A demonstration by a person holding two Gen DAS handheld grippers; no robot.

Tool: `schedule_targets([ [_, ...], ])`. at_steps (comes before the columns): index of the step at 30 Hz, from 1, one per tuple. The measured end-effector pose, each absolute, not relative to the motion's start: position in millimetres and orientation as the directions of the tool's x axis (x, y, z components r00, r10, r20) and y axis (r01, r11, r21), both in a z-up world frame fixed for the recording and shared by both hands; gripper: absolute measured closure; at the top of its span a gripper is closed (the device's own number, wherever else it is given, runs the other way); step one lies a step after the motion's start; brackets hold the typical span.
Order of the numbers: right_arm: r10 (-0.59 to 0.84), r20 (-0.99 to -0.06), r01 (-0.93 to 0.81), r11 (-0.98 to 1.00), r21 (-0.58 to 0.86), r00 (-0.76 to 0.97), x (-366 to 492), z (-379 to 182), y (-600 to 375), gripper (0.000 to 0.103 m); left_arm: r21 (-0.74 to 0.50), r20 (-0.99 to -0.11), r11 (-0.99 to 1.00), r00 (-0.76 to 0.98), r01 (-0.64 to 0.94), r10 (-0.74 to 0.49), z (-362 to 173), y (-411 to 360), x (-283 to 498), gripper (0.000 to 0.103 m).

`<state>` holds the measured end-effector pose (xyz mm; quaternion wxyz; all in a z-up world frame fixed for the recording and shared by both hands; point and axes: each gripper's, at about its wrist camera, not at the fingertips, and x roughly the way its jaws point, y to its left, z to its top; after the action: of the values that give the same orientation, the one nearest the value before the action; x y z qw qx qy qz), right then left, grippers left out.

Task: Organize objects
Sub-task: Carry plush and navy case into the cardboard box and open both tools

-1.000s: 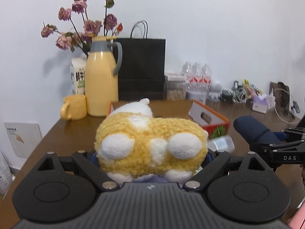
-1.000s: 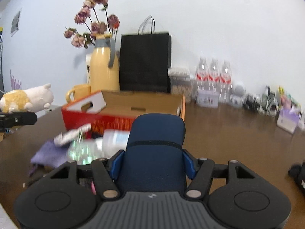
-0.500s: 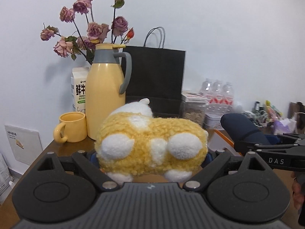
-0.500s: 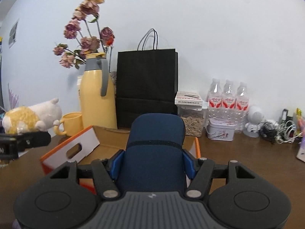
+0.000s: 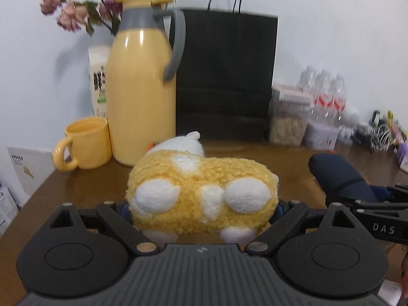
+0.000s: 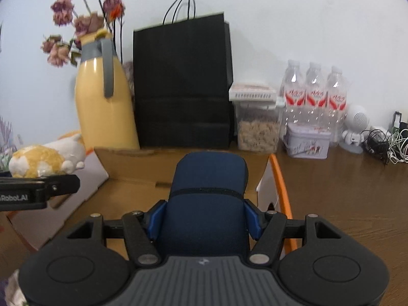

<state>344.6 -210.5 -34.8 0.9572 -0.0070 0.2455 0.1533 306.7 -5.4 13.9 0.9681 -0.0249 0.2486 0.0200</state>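
My left gripper (image 5: 202,204) is shut on a yellow and white plush toy (image 5: 201,191), held in the air; its fingers are hidden by the plush. The plush also shows at the left of the right wrist view (image 6: 46,160). My right gripper (image 6: 205,199) is shut on a dark blue pouch (image 6: 206,199), held over the open cardboard box (image 6: 127,191) with an orange rim. The pouch also shows at the right of the left wrist view (image 5: 339,176).
A yellow jug (image 5: 142,89) with dried roses, a yellow mug (image 5: 84,144), a milk carton (image 5: 98,81) and a black paper bag (image 5: 224,76) stand at the back. A cereal container (image 6: 257,125), water bottles (image 6: 313,89), a tin (image 6: 307,144) and cables (image 6: 387,140) are right.
Both grippers have moved forward towards the back of the table and down a little, over the box. Each keeps its hold.
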Motion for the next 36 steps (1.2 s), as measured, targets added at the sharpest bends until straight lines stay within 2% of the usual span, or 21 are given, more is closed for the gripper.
schedule_targets([
  [5,0.281,-0.510,-0.298,0.953,0.049,0.813,346,-41,-207,0.040,-0.031,-0.507,0.999,0.862,-0.029,0.009,5,-6,308,0.005],
  [7,0.278,-0.513,-0.296,0.954,0.049,0.812,345,-41,-207,0.038,-0.025,-0.501,0.999,0.866,-0.030,0.013,5,-7,306,0.000],
  [9,0.276,-0.508,-0.290,0.955,0.053,0.816,342,-40,-208,0.036,-0.019,-0.486,0.999,0.874,-0.039,0.024,5,-10,302,0.000],
  [10,0.277,-0.501,-0.289,0.956,0.056,0.820,341,-39,-208,0.022,-0.023,-0.477,0.999,0.879,-0.036,0.020,6,-10,301,0.000],
  [12,0.279,-0.482,-0.282,0.957,0.069,0.831,338,-36,-211,0.000,-0.034,-0.458,0.999,0.889,-0.043,0.022,8,-9,298,0.000],
  [22,0.274,-0.450,-0.272,0.960,0.070,0.850,330,-28,-214,0.000,-0.028,-0.442,0.998,0.896,-0.057,0.039,14,-11,294,0.000],
  [36,0.292,-0.313,-0.293,0.955,0.045,0.904,263,10,-226,0.000,-0.017,-0.309,0.997,0.948,-0.077,0.068,59,-12,235,0.000],
])
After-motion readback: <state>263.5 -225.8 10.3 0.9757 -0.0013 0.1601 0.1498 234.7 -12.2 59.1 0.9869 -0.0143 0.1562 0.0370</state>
